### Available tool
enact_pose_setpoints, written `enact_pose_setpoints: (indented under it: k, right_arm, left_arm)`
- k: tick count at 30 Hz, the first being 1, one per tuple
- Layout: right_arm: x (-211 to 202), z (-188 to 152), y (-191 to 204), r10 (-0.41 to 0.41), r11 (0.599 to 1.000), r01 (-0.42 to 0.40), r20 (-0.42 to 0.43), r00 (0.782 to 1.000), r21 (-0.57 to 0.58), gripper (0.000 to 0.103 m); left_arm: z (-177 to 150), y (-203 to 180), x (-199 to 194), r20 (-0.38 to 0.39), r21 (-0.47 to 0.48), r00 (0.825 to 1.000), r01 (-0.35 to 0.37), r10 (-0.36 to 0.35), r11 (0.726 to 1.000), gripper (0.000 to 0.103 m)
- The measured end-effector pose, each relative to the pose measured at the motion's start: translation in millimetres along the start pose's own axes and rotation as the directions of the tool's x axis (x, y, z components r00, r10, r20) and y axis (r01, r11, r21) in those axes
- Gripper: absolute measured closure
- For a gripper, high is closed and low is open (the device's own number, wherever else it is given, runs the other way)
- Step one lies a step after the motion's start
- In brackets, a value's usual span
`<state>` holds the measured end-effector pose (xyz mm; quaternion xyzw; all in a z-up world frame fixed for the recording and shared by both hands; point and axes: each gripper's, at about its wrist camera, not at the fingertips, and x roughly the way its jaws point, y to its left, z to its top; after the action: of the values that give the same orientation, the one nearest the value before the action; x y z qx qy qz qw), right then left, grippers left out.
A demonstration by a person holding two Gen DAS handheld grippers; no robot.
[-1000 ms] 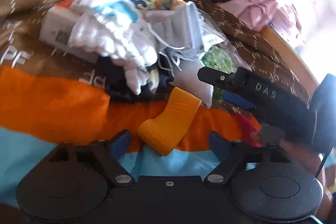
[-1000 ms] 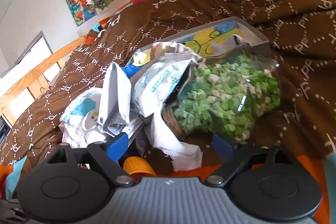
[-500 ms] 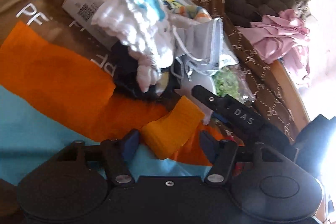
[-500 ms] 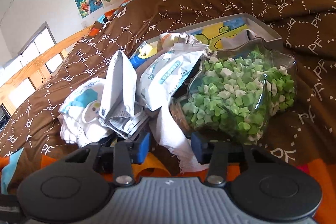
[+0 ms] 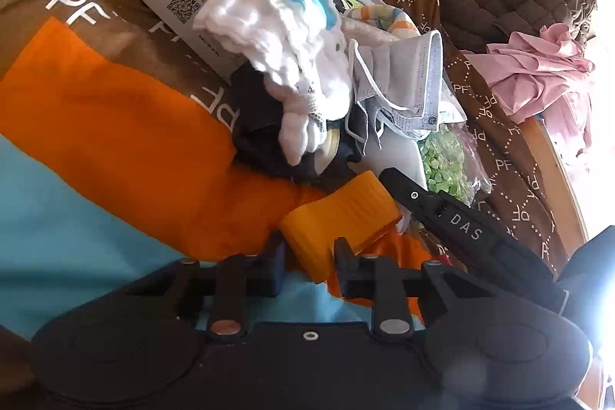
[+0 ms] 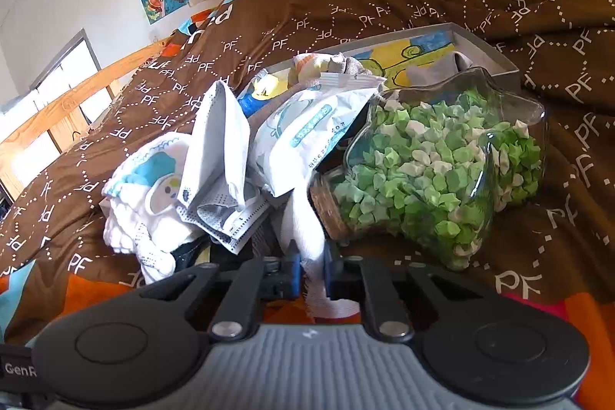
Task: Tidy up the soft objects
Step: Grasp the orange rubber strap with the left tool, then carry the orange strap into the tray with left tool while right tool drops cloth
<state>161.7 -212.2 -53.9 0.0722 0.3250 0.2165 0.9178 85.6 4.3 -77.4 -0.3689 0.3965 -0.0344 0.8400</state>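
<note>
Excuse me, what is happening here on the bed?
A person is sorting a heap of soft things on a brown bedcover. The right hand-held gripper is shut on a white cloth beside a glass jar of green paper stars. The left hand-held gripper is shut on an orange ribbed piece. Face masks and a white towel lie in the heap.

Left gripper sits low at six o'clock, jaws pinched tight on an orange band. Right gripper, reaching in from four o'clock in the left view, clamps a white cloth.
</note>
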Motion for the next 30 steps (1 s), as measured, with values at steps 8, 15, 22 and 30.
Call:
enact_pose_setpoints:
  k: [8,15,22,30]
  right_arm:
    - [-18,6,4,-0.009,1.000,0.009,0.030,1.000,-0.021,0.098]
    - [-45,8,10,-0.027,0.999,0.029,0.063,0.998,-0.038,0.098]
    - [-74,9,16,-0.046,0.996,0.055,0.128,0.991,-0.067,0.098]
    - [-96,15,17,-0.064,0.994,0.082,0.220,0.973,-0.075,0.098]
  left_arm:
    - [-3,-7,-13,0.033,0.068,0.999,-0.034,0.032,0.997,0.090]
    - [-3,-24,-36,0.089,0.162,0.996,-0.037,0.023,0.986,0.091]
    - [-6,-44,-56,0.137,0.244,0.991,-0.030,-0.004,0.969,0.092]
    - [-9,-64,-75,0.201,0.327,0.979,-0.025,-0.044,0.945,0.093]
